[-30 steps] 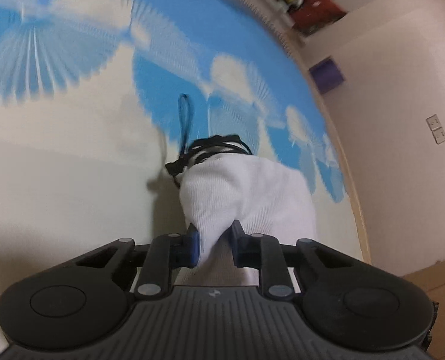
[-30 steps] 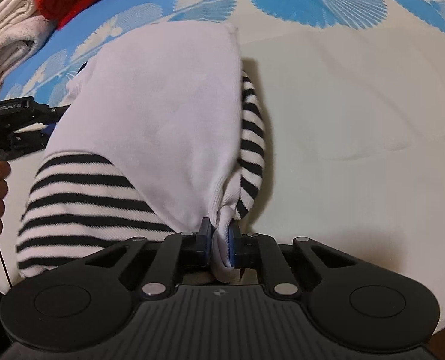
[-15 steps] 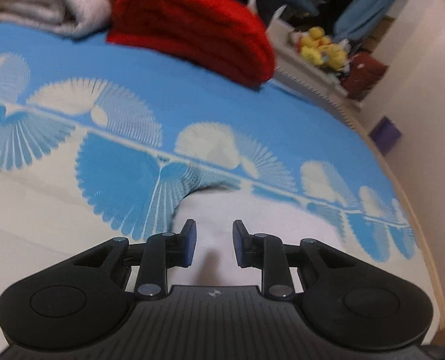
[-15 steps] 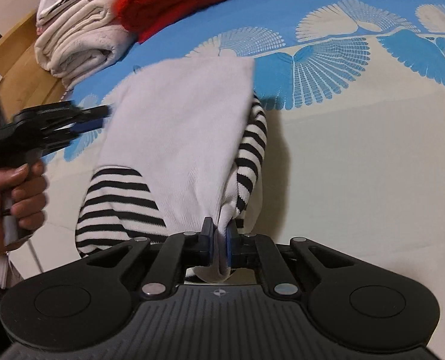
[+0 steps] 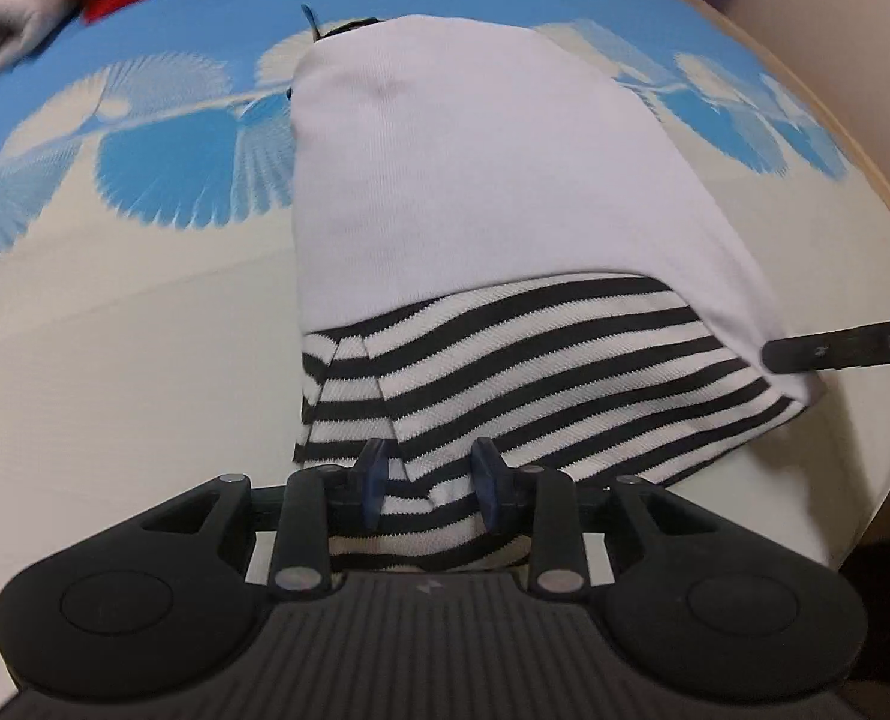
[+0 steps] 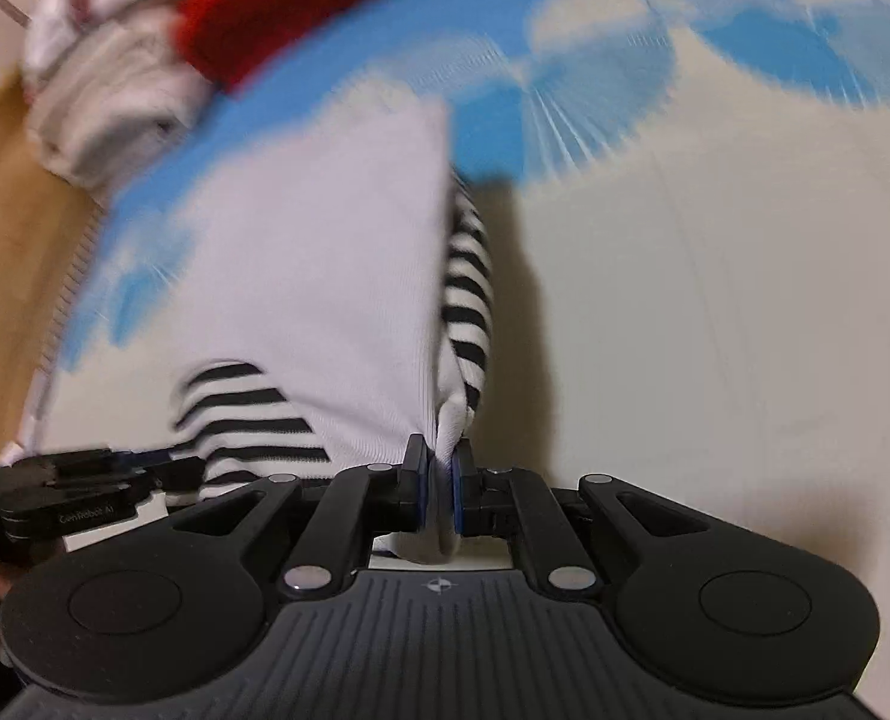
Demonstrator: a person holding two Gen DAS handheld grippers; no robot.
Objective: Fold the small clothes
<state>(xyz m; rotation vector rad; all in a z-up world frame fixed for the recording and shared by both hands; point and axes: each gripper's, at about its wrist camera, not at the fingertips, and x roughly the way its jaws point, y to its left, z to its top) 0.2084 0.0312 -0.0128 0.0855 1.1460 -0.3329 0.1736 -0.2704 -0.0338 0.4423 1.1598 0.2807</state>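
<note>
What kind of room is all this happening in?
Most likely a bedroom at home. The striped garment lies on a wide soft surface under a blue and cream fan-print sheet, probably a bed. A folded red blanket and pale folded linens are stacked at its far edge.

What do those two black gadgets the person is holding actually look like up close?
Both the left gripper and the right gripper are matte black plastic with a ribbed top, two round discs, silver pivot pins and blue fingertip pads. The left one's side carries small white lettering.

White garment with black-and-white stripes; blue-and-cream bedsheet.
</note>
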